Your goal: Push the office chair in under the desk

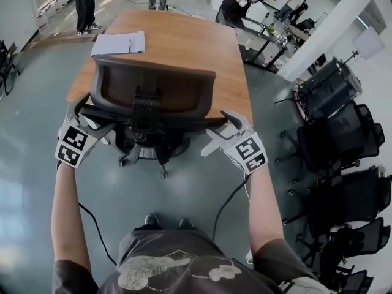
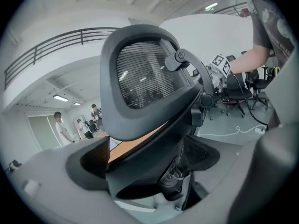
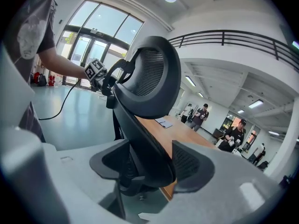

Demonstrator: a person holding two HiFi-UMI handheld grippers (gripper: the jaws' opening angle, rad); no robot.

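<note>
Wooden desk (image 1: 184,41), office chair (image 1: 153,90) close at its edge

A black, mesh-backed office chair (image 1: 153,94) is stood upright on its wheeled base against the near edge of the wooden desk (image 1: 190,41), left of the middle, backrest turned away from it.
</note>
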